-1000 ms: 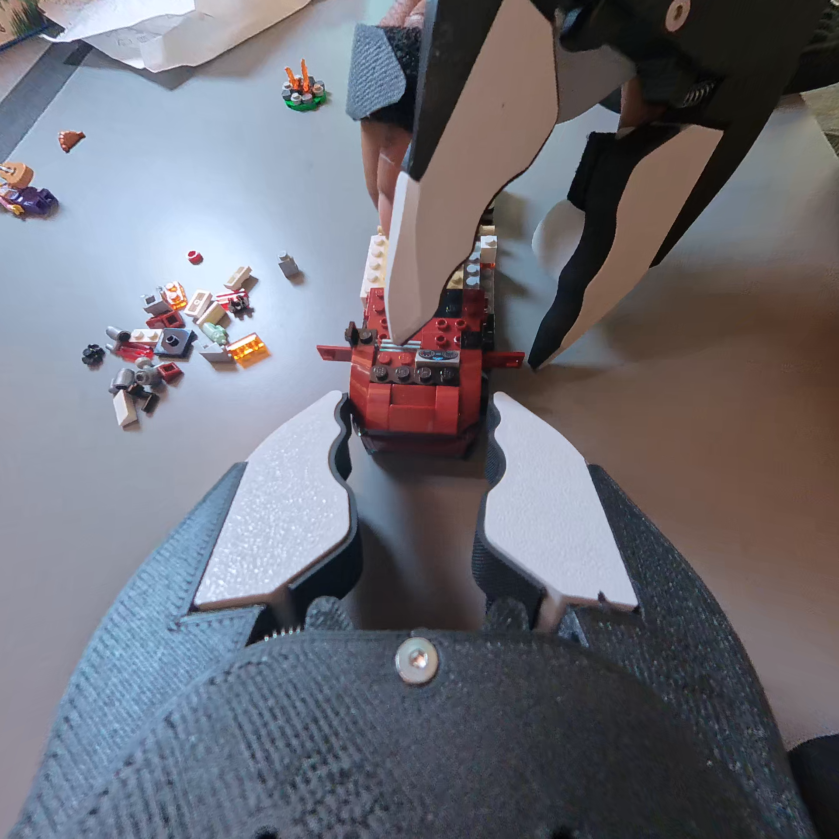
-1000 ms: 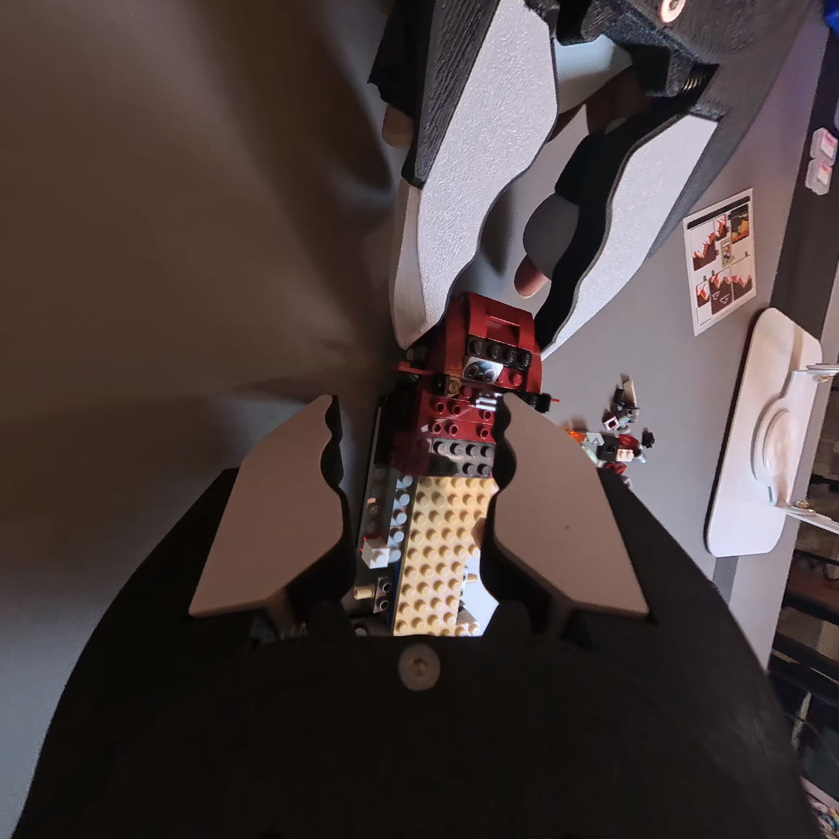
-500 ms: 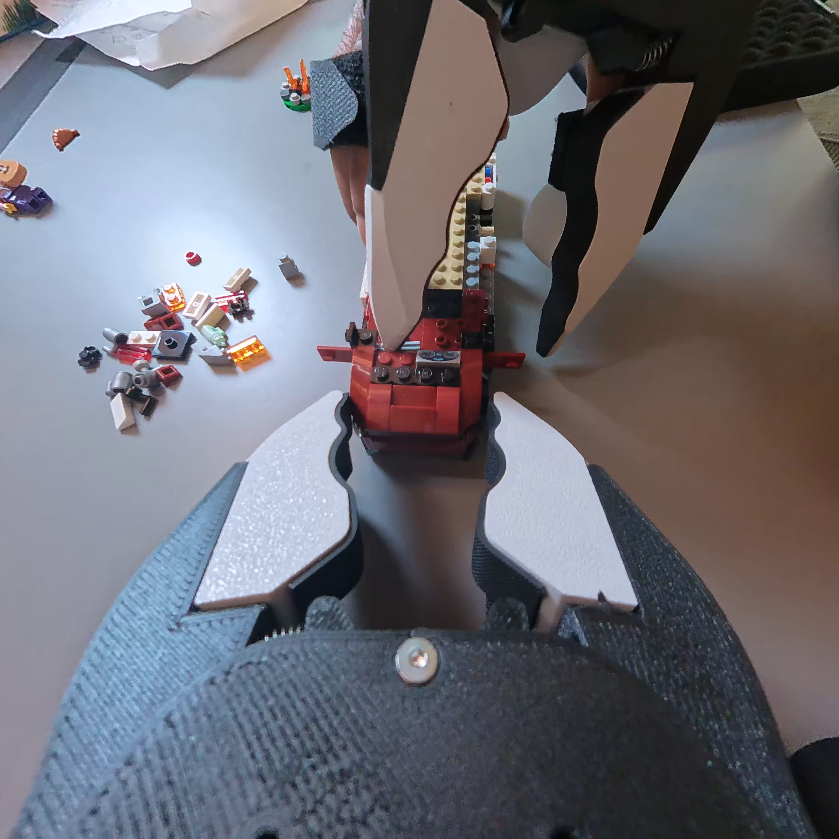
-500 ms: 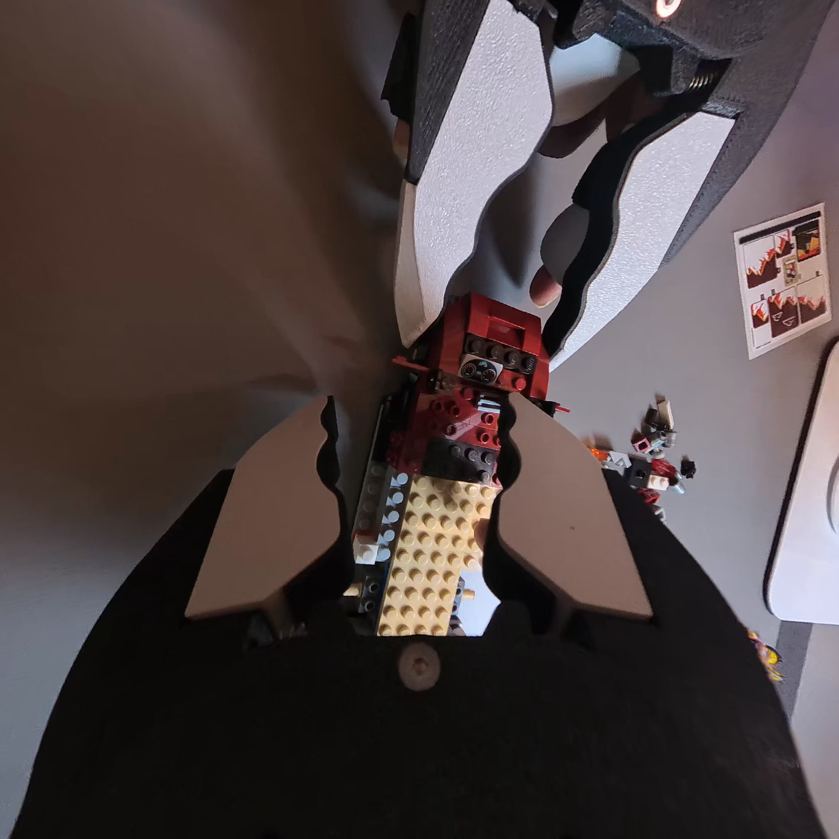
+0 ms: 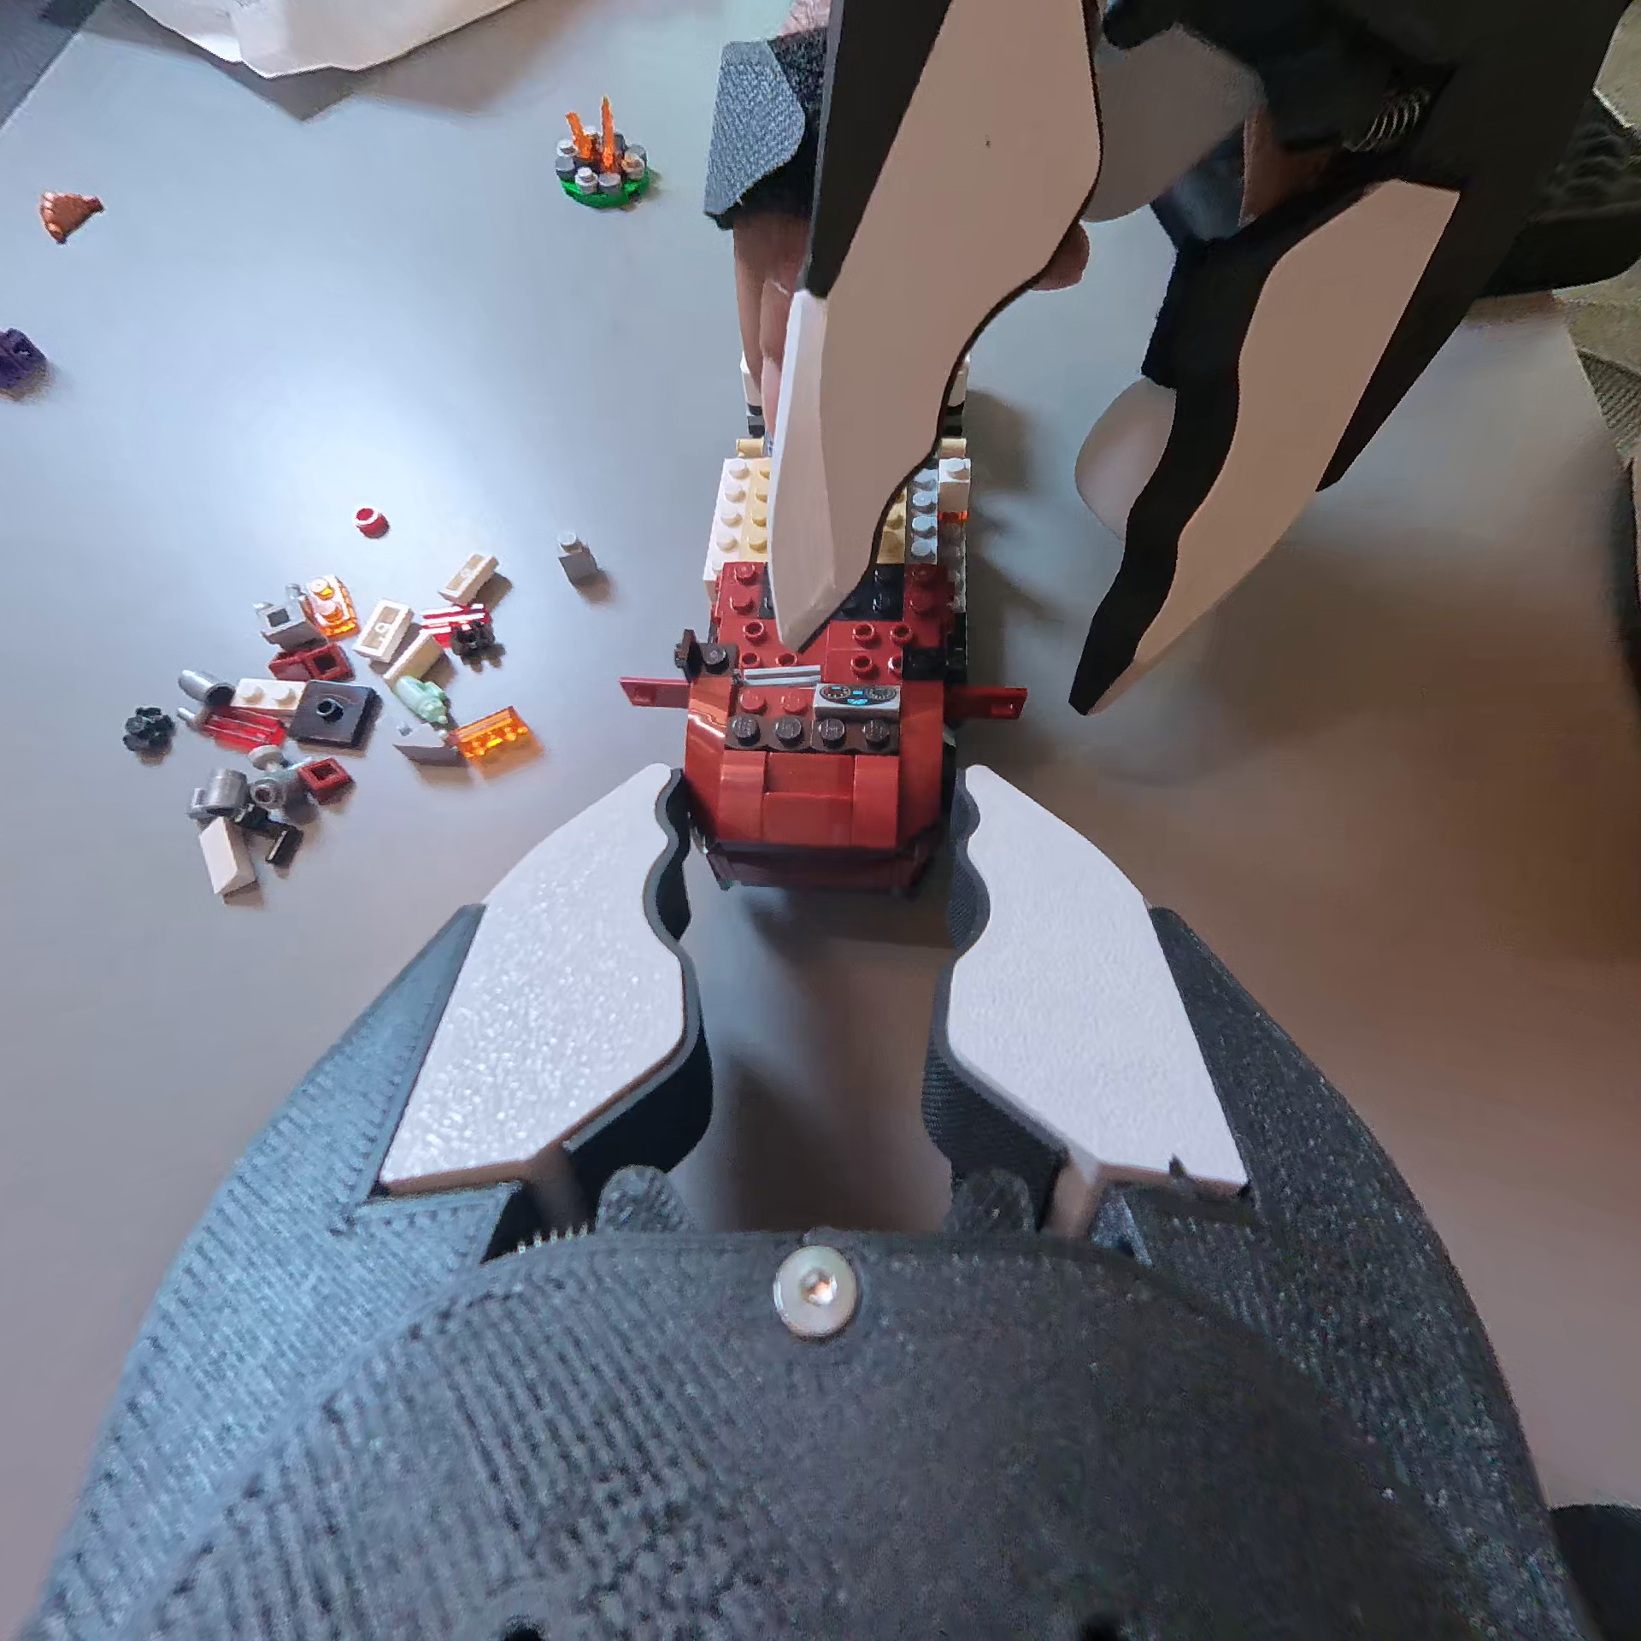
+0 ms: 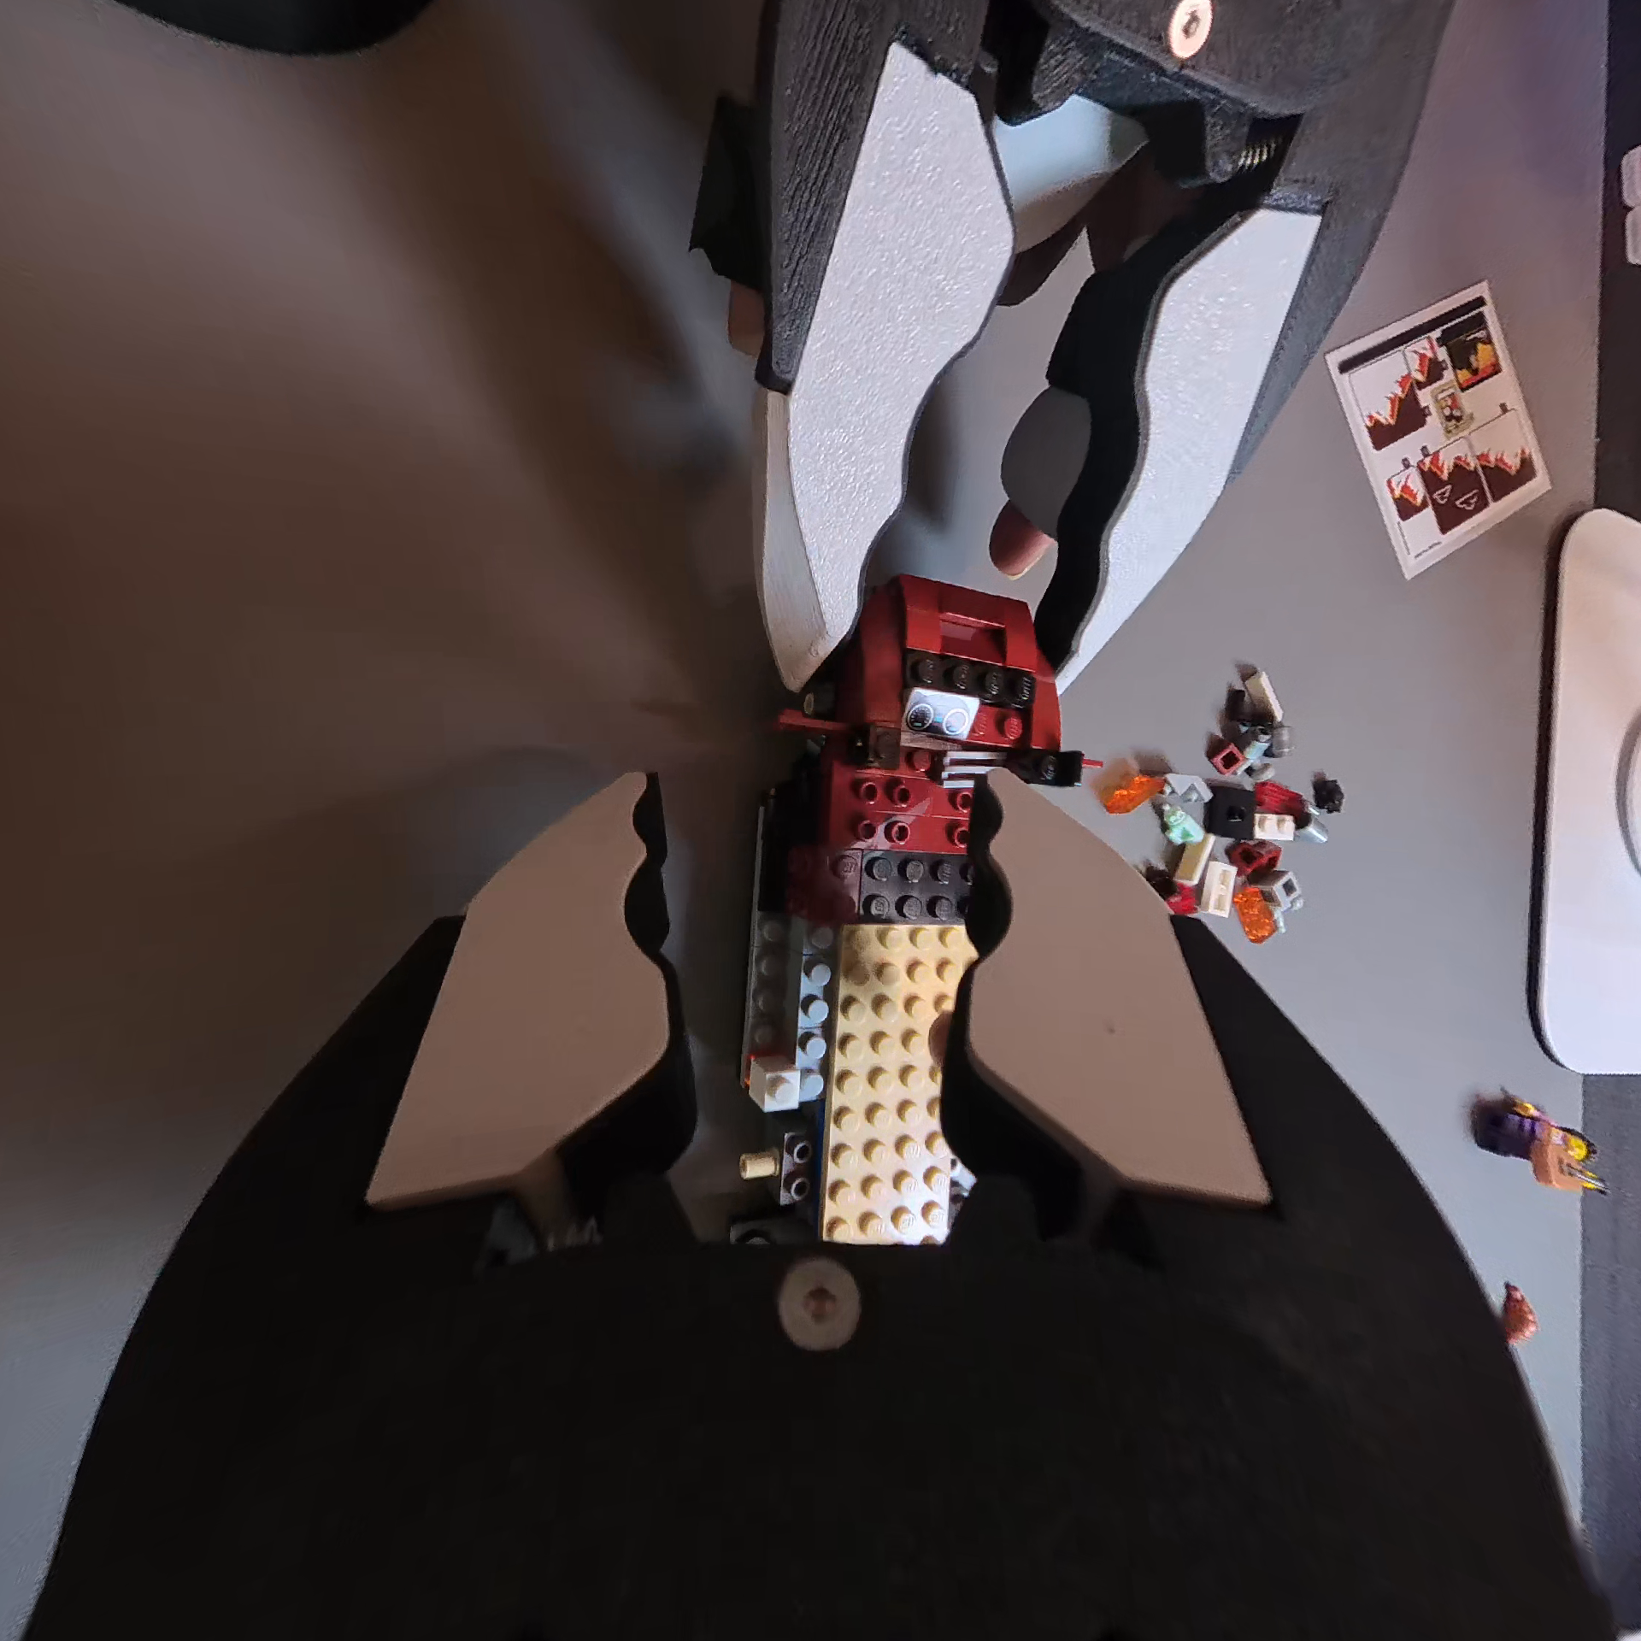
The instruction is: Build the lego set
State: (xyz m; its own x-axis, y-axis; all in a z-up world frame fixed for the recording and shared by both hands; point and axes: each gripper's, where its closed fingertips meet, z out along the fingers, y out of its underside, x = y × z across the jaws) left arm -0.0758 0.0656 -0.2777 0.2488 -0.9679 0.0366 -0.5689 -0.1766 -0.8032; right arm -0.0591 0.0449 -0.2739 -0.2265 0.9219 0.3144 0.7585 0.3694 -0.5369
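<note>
A dark red, black and tan brick-built vehicle lies on the grey table. My left gripper is shut on its red front end, with one pad against each side. The right wrist view shows the same grip. My right gripper is open above the vehicle. Its right finger overlaps the vehicle's edge, and its left finger stands apart from it. In the left wrist view one right-gripper fingertip rests on the red studded top. The other fingertip hangs beside the vehicle.
A pile of small loose bricks lies left of the vehicle and also shows in the right wrist view. A green round piece with orange flames and white paper lie farther back. A sticker sheet and a white tray lie at the right. The grippers are tip to tip, or close to it.
My right gripper shifted slightly over the vehicle and back, its fingertip staying on the red top. My left gripper and the vehicle have kept still.
</note>
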